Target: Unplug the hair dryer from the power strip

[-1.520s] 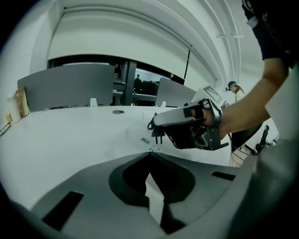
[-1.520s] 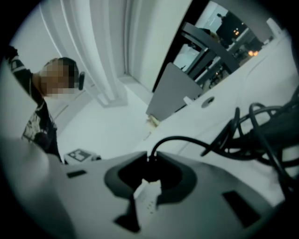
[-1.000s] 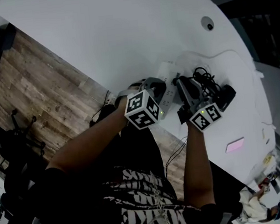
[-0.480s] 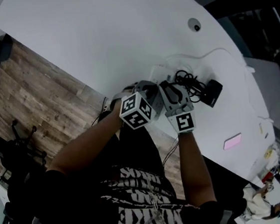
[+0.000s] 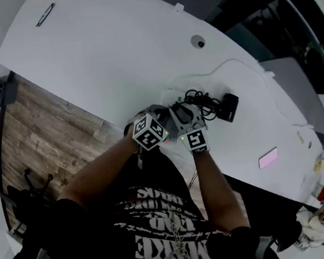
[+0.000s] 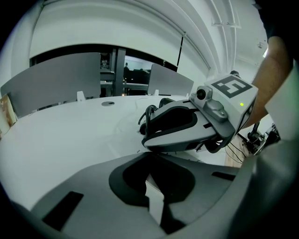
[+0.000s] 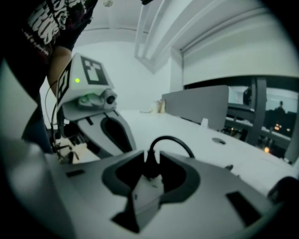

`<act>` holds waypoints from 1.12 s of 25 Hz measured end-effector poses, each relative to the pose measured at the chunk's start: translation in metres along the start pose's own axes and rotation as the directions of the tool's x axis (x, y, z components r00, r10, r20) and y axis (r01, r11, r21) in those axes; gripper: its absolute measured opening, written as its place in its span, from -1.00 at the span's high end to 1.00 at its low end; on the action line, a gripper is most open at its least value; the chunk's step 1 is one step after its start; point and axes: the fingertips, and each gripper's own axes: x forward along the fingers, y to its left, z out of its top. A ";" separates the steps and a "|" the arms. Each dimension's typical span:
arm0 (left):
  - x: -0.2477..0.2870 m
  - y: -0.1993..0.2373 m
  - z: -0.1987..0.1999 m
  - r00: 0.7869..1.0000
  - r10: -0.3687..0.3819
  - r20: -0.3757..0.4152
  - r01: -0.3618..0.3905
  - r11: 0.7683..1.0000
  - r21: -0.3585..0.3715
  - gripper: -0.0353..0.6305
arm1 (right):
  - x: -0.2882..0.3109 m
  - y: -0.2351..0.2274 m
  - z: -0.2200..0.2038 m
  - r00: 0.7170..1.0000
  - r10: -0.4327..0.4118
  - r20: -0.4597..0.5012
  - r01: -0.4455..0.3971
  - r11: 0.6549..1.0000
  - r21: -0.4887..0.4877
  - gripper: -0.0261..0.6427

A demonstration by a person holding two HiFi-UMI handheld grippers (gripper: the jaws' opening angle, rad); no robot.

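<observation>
- The two hand-held grippers sit close together at the near edge of the white desk (image 5: 112, 50), with their marker cubes side by side.
- The left hand-held gripper (image 6: 154, 196) has its jaws drawn narrow on a slim white piece, the power strip (image 6: 154, 201), which shows in the gap between them.
- The right hand-held gripper (image 7: 149, 179) is clamped on the black plug (image 7: 151, 169). The plug stands upright against the white block of the power strip (image 7: 147, 196) just below it.
- I cannot tell whether the plug's pins are seated in the strip.
- A black cord (image 7: 174, 140) arches up out of the plug and bends over to the right.
- In the head view, the black hair dryer (image 5: 227, 107) lies on the desk just beyond the right hand-held gripper (image 5: 185, 114). Its cord (image 5: 200, 98) lies in a loose tangle between the two.
- The left hand-held gripper (image 5: 161, 113) is beside the right one, on the side of the wooden floor (image 5: 41, 140).
- A small pink item (image 5: 269, 158) lies on the desk well apart to the right.
- A round grommet (image 5: 198, 42) sits farther back on the desk.
</observation>
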 end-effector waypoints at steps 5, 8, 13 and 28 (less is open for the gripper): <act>-0.014 0.002 0.006 0.999 -0.009 0.034 0.011 0.999 -0.048 0.82 | -0.023 0.002 -0.004 0.999 -0.012 -0.037 0.020 0.978 0.207 0.51; -0.059 0.012 0.036 0.983 0.035 0.179 -0.028 0.999 -0.041 0.82 | -0.068 -0.001 0.020 0.995 -0.097 0.033 0.085 0.960 0.266 0.51; -0.173 0.045 0.093 0.871 0.201 0.447 -0.184 0.980 -0.081 0.82 | -0.141 -0.014 0.072 0.964 -0.253 0.081 0.220 0.931 0.291 0.54; -0.317 0.014 0.176 0.655 0.202 0.728 -0.250 0.967 -0.044 0.82 | -0.218 0.007 0.187 0.842 -0.462 0.278 0.405 0.882 0.242 0.78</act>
